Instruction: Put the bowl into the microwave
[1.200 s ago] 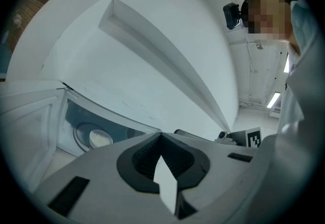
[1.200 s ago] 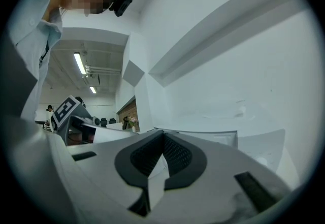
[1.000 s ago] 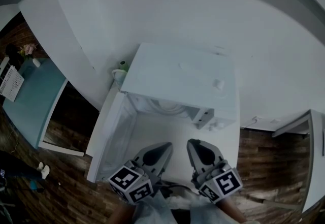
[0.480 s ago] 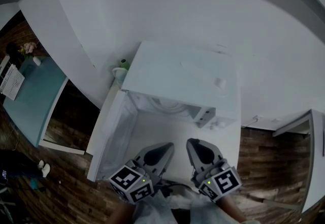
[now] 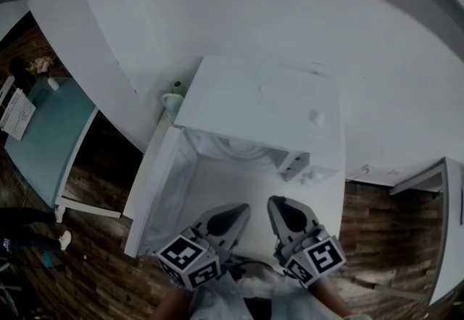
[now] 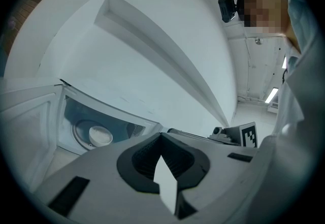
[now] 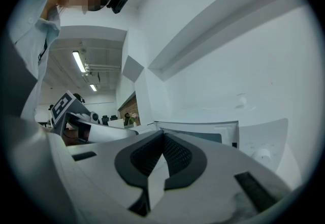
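"In front of the white microwave (image 5: 261, 101), where did the bowl (image 6: 100, 135) sit?"

"Already inside. The left gripper view caught it pale and round on the turntable (image 6: 79, 127), deep in the cavity, ahead of that gripper's tips and off to their left."

"And the tools — gripping anything?"

"Nothing. The left gripper (image 5: 233, 213) and the right gripper (image 5: 280, 208) hovered side by side before the opening. Each had its jaws pressed together, with no object between the pads. Neither touched the bowl, which lay well apart from both."

"So what did the next move hinge on?"

"By my reading, the door (image 5: 156, 191). It hung wide open on the left side of the oven, hinged there, its long edge running toward the person. The left gripper stood nearer to it than the right, so a push to swing it across the opening would most naturally have fallen to that hand. The right gripper faced the control-panel side, clear of the door's path."
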The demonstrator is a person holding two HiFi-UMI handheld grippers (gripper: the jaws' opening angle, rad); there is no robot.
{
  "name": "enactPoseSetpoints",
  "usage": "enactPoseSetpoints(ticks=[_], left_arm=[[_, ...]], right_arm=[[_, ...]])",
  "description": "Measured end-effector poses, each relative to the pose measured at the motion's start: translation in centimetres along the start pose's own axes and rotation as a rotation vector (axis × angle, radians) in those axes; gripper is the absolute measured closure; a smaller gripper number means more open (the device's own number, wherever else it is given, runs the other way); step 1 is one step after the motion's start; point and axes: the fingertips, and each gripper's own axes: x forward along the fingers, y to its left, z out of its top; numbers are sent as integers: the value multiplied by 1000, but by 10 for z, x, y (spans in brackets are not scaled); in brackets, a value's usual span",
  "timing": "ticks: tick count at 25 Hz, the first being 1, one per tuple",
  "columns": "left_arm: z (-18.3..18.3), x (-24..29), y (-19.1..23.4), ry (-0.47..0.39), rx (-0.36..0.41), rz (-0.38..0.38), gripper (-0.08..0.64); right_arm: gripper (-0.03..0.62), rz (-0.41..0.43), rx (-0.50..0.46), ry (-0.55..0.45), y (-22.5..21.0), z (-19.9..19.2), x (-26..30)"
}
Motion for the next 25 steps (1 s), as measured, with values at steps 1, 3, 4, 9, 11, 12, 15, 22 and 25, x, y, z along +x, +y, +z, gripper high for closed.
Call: enactPoseSetpoints(ticks=[1, 3, 4, 9, 11, 12, 15, 22, 25], left_arm=[[0, 0, 0, 0, 0, 1, 561], [0, -1, 0, 1, 0, 2, 561], [-1, -1, 0, 2, 2, 1, 561], [-4, -2, 1, 9, 0, 4, 561], [-4, -1, 1, 9, 0, 4, 561], [-5, -1, 0, 9, 3, 0, 561], [-6, -1, -1, 11, 7, -7, 561], [-7, -2, -2, 16, 1, -4, 561], [-9, -3, -1, 16, 1, -6, 561]], right_arm=[[589, 0, 6, 3, 0, -1, 0], [589, 2, 12, 5, 1, -2, 0], [589, 4, 11, 7, 1, -2, 0], [589, 4, 6, 4, 2, -2, 2], [589, 4, 4, 4, 2, -1, 2], [589, 5, 2, 4, 2, -1, 1], [589, 6, -3, 7, 4, -2, 0], [589, 4, -7, 13, 4, -3, -1], [589, 4, -7, 15, 6, -4, 0]])
